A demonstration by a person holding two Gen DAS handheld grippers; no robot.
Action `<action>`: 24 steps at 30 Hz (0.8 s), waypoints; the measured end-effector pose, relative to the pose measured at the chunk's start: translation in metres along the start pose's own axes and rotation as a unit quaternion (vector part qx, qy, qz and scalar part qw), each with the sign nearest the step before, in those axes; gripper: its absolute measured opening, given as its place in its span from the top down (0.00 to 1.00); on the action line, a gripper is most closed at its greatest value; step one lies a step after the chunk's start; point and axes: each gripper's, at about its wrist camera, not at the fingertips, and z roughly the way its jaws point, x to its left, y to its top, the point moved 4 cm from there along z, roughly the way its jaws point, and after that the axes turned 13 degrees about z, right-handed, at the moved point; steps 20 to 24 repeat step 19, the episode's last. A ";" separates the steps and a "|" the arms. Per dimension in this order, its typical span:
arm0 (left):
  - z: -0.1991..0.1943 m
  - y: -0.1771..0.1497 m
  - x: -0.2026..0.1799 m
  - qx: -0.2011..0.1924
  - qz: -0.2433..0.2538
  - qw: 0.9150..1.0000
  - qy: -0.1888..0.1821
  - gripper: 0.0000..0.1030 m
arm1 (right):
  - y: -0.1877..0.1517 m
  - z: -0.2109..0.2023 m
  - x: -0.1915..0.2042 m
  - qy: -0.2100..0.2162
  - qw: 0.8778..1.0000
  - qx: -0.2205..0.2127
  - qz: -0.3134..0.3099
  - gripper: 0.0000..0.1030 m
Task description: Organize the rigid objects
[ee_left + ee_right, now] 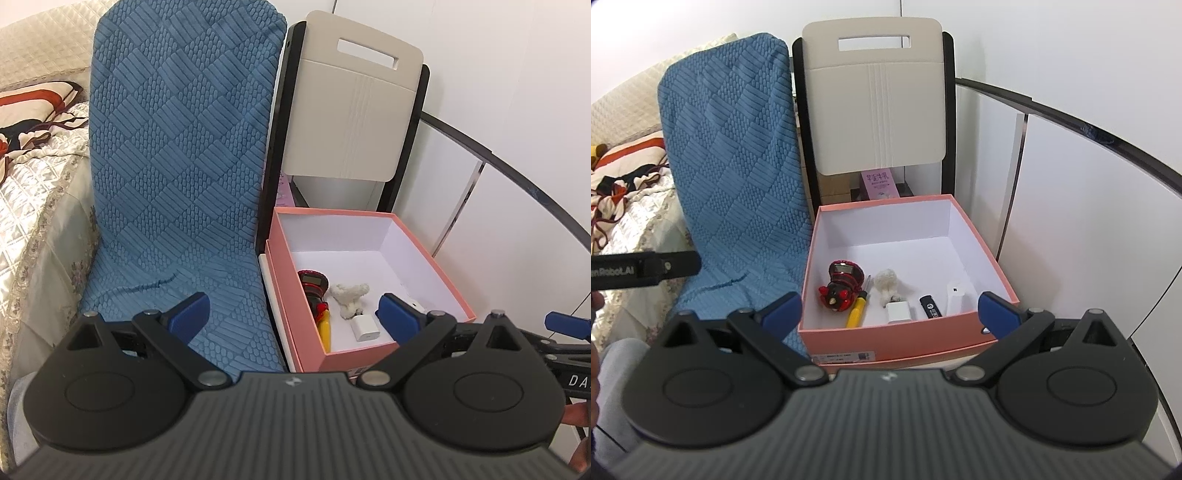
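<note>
An open pink box (894, 334) (291, 295) with a white inside stands on a chair seat. In it lie a red and black toy (842, 282) (314, 288), a yellow-handled screwdriver (857, 307) (325, 328), a small white fluffy figure (886, 280) (349, 295), a white charger cube (900, 312) (364, 328), a black lighter (930, 306) and a white stick-like piece (955, 297). My left gripper (293, 314) is open above the box's near left corner, holding nothing. My right gripper (890, 314) hangs open over the box's near wall, also holding nothing.
A blue textured cloth (177, 166) covers a chair left of the box. A beige folding chair back (875, 99) rises behind the box, with a pink carton (881, 184) under it. A bed with quilts (33, 155) lies far left. White cabinet panels (1089, 221) stand right.
</note>
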 end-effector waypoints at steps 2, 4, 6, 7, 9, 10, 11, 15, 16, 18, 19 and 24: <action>0.000 0.000 0.000 -0.001 0.000 1.000 0.000 0.03 | 0.000 0.000 0.001 0.001 1.000 -0.001 -0.002 0.00; -0.001 -0.001 0.001 -0.001 0.000 1.000 0.001 0.03 | -0.001 -0.001 0.001 -0.001 1.000 -0.001 -0.004 0.00; 0.000 -0.001 0.001 0.000 -0.002 1.000 0.002 0.03 | -0.001 -0.001 0.001 0.001 1.000 -0.001 -0.003 0.00; 0.000 -0.002 0.002 0.001 -0.003 1.000 0.002 0.03 | -0.001 -0.001 0.002 0.003 1.000 0.000 -0.003 0.00; 0.000 -0.002 0.002 0.001 -0.005 1.000 0.001 0.03 | 0.000 -0.001 0.003 0.003 1.000 -0.002 -0.005 0.00; 0.000 -0.002 0.003 0.000 -0.006 1.000 0.001 0.03 | 0.000 -0.001 0.004 0.002 1.000 -0.002 -0.006 0.00; -0.001 -0.001 0.003 -0.002 -0.006 1.000 0.001 0.03 | 0.001 -0.001 0.004 0.002 1.000 -0.003 -0.006 0.00; -0.001 -0.001 0.002 -0.003 -0.007 1.000 0.001 0.03 | 0.000 0.000 0.003 0.000 1.000 -0.001 -0.004 0.00; -0.001 -0.001 0.002 -0.003 -0.007 1.000 0.002 0.03 | 0.000 0.000 0.002 0.001 1.000 -0.001 -0.003 0.00; -0.001 -0.001 0.001 -0.003 -0.007 1.000 0.002 0.03 | -0.001 -0.001 0.003 0.002 1.000 0.000 -0.003 0.00; -0.001 -0.002 0.001 -0.003 -0.006 1.000 0.001 0.03 | -0.001 -0.001 0.003 0.002 1.000 0.000 -0.002 0.00; -0.001 -0.002 0.001 -0.003 -0.006 1.000 0.001 0.03 | -0.001 -0.001 0.003 0.002 1.000 0.000 -0.002 0.00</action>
